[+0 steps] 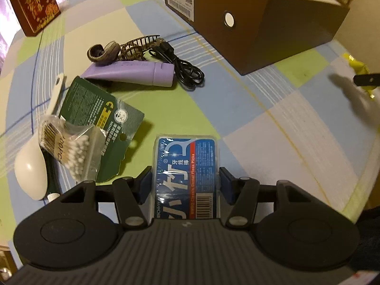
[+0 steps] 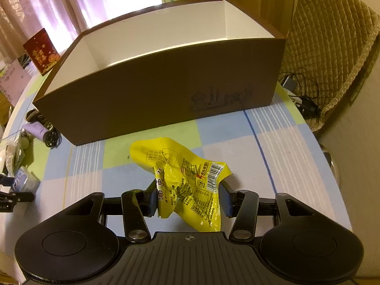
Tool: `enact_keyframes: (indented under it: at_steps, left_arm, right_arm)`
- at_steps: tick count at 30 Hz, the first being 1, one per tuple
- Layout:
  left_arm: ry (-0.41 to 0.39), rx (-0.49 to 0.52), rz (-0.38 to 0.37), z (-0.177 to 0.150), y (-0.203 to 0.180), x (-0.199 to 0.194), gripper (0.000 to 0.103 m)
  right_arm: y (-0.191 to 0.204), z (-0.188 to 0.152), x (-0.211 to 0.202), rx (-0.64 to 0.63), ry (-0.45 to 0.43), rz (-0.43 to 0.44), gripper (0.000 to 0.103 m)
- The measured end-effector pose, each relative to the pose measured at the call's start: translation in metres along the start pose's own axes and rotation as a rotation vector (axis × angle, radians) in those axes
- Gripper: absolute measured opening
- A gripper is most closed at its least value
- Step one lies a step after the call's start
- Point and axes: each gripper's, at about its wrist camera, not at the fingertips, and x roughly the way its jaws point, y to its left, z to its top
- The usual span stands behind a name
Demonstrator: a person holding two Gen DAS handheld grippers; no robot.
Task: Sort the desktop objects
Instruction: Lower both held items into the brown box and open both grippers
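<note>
My left gripper [image 1: 186, 185] is shut on a blue box of dental floss picks [image 1: 187, 166], held above the checked tablecloth. My right gripper [image 2: 188, 200] is shut on a crumpled yellow snack packet [image 2: 182, 175] in front of the open brown cardboard box [image 2: 161, 99], whose white inside shows nothing in it. The box also shows at the upper right of the left wrist view [image 1: 261, 30]. The floss box and left gripper appear at the far left of the right wrist view [image 2: 23, 180].
Left of my left gripper lie a bag of cotton swabs [image 1: 68, 149], a white spoon [image 1: 33, 173], a green card packet [image 1: 99, 118], a purple tube [image 1: 137, 72], a hair claw [image 1: 125, 47] and a black cable [image 1: 185, 68]. A red box [image 1: 35, 4] stands far left.
</note>
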Motion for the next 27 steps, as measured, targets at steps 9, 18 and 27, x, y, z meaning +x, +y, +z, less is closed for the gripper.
enact_keyframes:
  at_steps: [9,18,27]
  left_arm:
    - [-0.11,-0.01,-0.012,0.022,-0.025,-0.048,0.053]
    - [-0.292,0.055,-0.053,0.081,-0.071,-0.097,0.053]
    - [-0.41,0.077,-0.092,0.163,-0.115,-0.098,0.053]
  right_arm:
    - [-0.018,0.017,-0.018,-0.038,-0.029,0.053,0.048]
    - [-0.018,0.07,-0.055,-0.142,-0.167,0.177,0.048]
    - [-0.024,0.135,-0.051,-0.287,-0.256,0.189,0.048]
